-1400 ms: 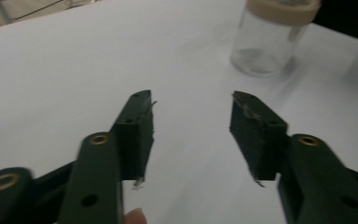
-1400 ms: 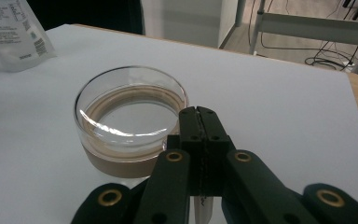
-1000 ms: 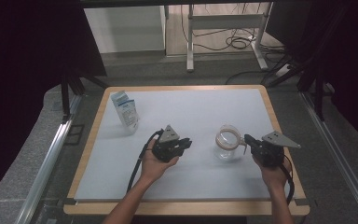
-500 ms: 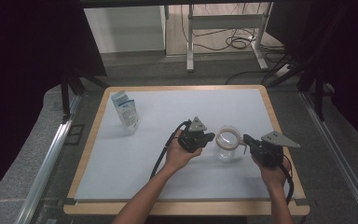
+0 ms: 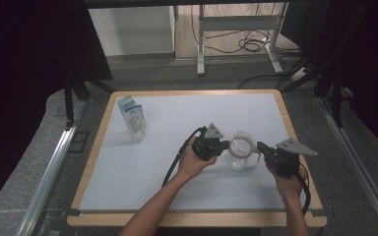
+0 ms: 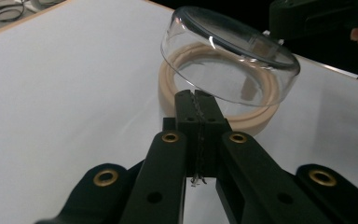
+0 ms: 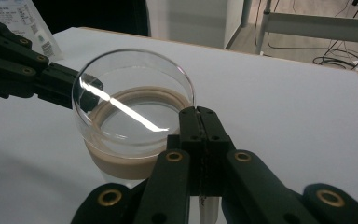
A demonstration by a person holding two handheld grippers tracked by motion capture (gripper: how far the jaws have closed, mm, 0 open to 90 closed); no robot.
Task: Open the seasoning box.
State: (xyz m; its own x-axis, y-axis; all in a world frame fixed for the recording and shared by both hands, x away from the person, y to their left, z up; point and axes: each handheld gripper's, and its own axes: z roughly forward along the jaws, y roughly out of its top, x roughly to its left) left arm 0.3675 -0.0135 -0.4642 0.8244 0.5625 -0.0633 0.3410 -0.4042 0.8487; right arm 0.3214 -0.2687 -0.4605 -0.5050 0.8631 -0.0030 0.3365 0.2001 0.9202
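Flanking the glass jar (image 5: 240, 153) near the board's right edge (image 5: 295, 132), both grippers — left gripper (image 5: 222, 146), right gripper (image 5: 260, 146) — keep fingers pressed together.

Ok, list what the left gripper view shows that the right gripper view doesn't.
Left gripper view: the left gripper up close, fingers shut, with the right gripper across the jar. Right gripper view: the white packet and a metal frame beyond the table. Both: the glass jar with its beige ring on the white table.
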